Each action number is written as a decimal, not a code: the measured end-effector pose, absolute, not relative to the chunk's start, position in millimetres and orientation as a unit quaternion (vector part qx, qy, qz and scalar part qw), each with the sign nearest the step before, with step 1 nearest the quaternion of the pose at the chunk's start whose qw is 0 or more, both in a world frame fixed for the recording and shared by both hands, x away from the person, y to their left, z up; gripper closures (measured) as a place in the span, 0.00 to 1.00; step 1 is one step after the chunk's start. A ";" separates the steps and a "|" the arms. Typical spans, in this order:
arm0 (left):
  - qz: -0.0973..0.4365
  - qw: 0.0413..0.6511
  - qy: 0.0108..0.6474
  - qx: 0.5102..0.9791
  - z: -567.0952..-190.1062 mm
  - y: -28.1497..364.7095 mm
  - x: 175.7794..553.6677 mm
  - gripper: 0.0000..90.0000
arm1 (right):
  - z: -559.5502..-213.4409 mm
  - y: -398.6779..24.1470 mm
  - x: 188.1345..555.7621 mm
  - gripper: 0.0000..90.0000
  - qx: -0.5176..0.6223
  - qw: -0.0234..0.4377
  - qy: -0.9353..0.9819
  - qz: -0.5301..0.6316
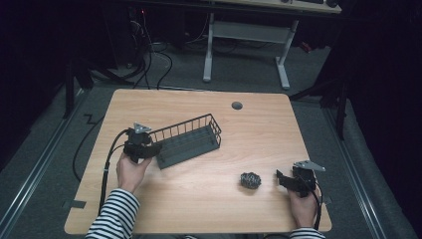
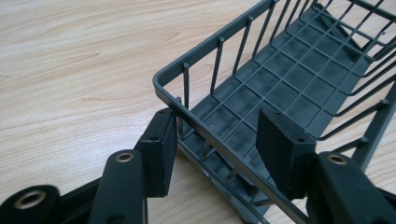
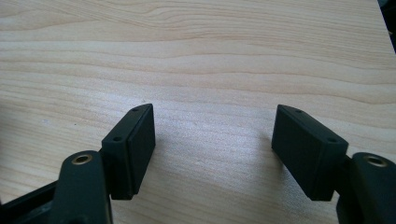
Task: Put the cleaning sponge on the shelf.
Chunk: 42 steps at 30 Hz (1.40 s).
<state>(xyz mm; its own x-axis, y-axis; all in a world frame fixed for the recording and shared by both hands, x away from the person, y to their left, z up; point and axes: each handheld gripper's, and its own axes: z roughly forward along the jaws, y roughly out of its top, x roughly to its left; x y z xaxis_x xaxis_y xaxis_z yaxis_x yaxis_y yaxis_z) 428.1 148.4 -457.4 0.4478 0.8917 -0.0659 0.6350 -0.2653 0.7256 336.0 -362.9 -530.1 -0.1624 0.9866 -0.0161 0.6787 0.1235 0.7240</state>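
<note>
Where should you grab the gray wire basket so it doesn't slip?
Probably the basket is best taken by its top rim at the short end nearest the left gripper. The rim is a thin solid bar that fits between the jaws, which already stand open across that end wall, one outside and one inside.

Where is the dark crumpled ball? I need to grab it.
In the high view the ball lies front right on the table, just left of the right gripper.

Dim lab: desk (image 1: 199, 199), floor cables (image 1: 149, 59), second desk frame (image 1: 249, 40).
</note>
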 end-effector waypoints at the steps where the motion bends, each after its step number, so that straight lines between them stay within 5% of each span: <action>1: 0.181 0.354 0.493 0.774 -457.7 147.9 426.9 0.54 | -530.0 -363.0 336.0 0.34 0.592 0.261 0.703 0.295; 35: 0.149 0.402 0.460 0.777 -462.7 129.7 383.4 0.53 | -530.0 -362.9 336.1 0.34 0.593 0.260 0.703 0.295; 42: 0.153 0.413 0.462 0.769 -455.9 133.5 382.2 0.37 | -530.0 -362.8 336.1 0.34 0.593 0.260 0.703 0.295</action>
